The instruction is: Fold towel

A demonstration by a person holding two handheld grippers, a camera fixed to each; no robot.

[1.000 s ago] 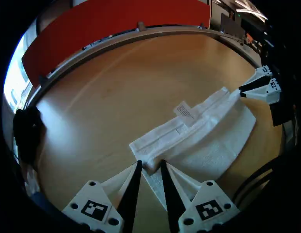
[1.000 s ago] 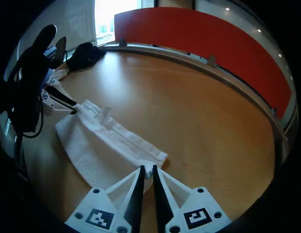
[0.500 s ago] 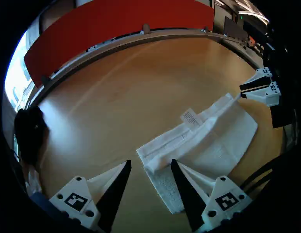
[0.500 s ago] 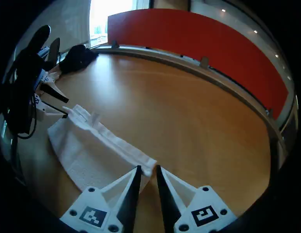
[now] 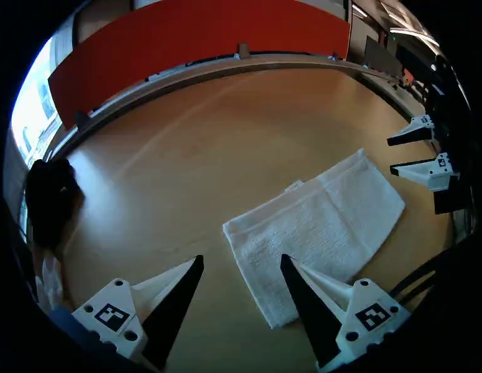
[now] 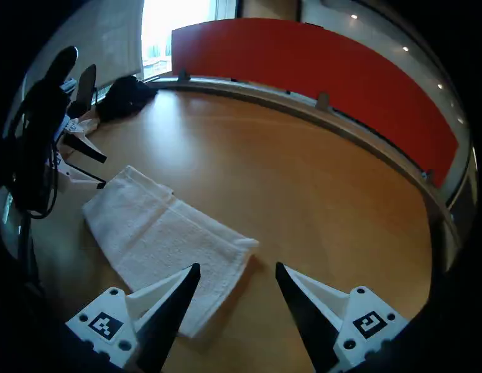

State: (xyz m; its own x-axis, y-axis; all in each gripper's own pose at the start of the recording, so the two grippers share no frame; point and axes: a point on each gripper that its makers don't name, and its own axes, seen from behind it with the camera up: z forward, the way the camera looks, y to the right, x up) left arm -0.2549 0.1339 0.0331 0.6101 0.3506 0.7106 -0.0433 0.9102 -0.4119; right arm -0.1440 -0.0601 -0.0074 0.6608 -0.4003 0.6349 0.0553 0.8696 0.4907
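White towel point(image 5: 315, 230), tan wooden table point(image 5: 209, 143), red panel point(image 5: 178, 37) behind.

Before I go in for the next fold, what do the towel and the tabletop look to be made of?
The towel looks like white terry cloth, probably cotton. It is matte, with a nubby looped pile and a flatter hem along one edge. The tabletop is wood or wood-look laminate, and I cannot tell which. It is warm orange-brown and smooth, with a soft sheen where window light glares off it.
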